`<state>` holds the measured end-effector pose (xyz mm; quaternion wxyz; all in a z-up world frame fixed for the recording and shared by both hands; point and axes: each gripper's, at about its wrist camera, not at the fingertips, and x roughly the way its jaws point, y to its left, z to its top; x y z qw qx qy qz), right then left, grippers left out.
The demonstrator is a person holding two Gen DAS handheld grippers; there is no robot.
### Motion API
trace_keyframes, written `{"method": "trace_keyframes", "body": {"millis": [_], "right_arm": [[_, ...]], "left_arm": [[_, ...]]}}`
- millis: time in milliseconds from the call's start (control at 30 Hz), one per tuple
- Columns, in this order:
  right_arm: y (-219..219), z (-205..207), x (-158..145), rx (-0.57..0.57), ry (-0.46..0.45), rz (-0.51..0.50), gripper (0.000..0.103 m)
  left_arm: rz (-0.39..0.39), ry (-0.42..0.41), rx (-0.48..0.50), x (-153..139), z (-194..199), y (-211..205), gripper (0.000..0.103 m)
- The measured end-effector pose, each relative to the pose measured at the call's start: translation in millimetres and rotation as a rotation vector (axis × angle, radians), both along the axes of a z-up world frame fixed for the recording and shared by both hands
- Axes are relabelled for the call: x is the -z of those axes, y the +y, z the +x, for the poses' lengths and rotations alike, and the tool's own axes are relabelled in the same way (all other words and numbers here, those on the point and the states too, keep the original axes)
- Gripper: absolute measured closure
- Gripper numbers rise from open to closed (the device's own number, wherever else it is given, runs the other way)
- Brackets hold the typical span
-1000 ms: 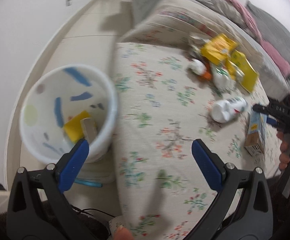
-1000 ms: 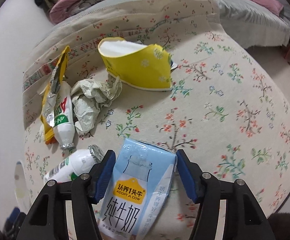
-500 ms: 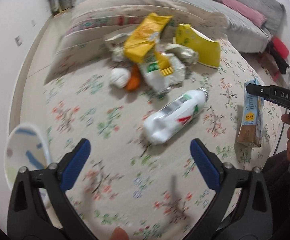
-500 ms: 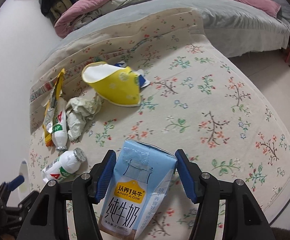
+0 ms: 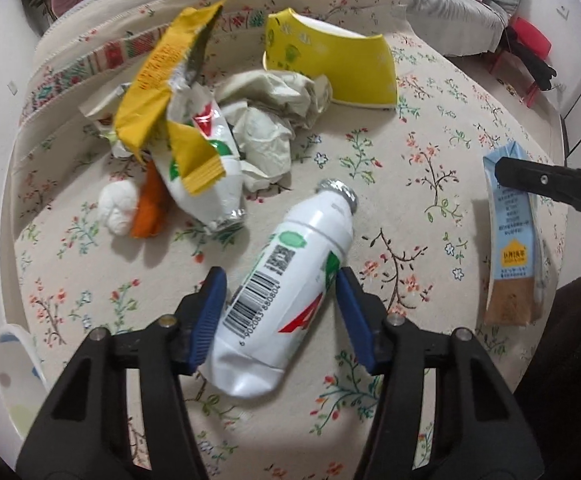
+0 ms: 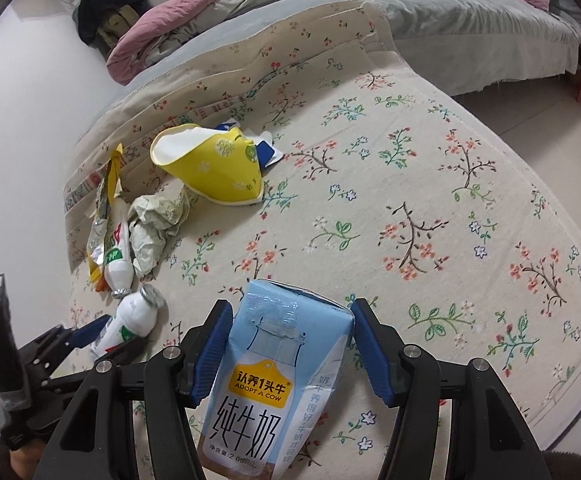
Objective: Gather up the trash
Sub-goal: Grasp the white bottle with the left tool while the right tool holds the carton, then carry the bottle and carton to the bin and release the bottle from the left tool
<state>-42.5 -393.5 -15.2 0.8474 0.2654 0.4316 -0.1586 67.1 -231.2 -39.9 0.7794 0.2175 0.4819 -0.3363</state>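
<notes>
Our left claw (image 5: 276,316) straddles the white bottle (image 5: 286,300), which lies on its side on the flowered bedcover (image 5: 430,152), cap end pointing away from us. Its jaws have just been closing, with the bottle between them; both pads look to be against its sides, though we cannot be sure from this angle that they press firmly. The bottle's base is already dented, so we judge it empty, light, thin-walled and slippery: the mid-body, where the barcode sits, is the sensible place to grip, gently enough not to crush it or squirt it out.

Our right claw (image 6: 290,344) is clenched on the blue milk carton (image 6: 274,372), gripping it by its two side faces near the top. The carton looks soft-sided and light, likely to buckle if squeezed harder.

Beyond the left claw lie a yellow wrapper (image 5: 166,80), crumpled paper (image 5: 274,120) and a squashed yellow paper bowl (image 5: 330,68). The bin's rim (image 5: 14,364) shows at that claw's lower left.
</notes>
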Motion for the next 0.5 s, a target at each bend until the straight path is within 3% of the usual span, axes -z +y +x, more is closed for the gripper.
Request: {"method": "trace_keyframes", "body": {"millis": [167,300,500], "right_arm": [[0,-1,1,0.003,-0.006,0.008,0.041],[3,-2,-1,0.002,-0.024,0.018,0.041],[16,-2,-11,-0.025,-0.060,0.000,0.041]], "left_arm": [[-0.025,-0.004,-0.025,2,-4,3,0.061],[-0.067,0.007,-0.078,-2,-8,18,0.062],[-0.191,0.018,-0.163,-20,-22,56,0.062]]}}
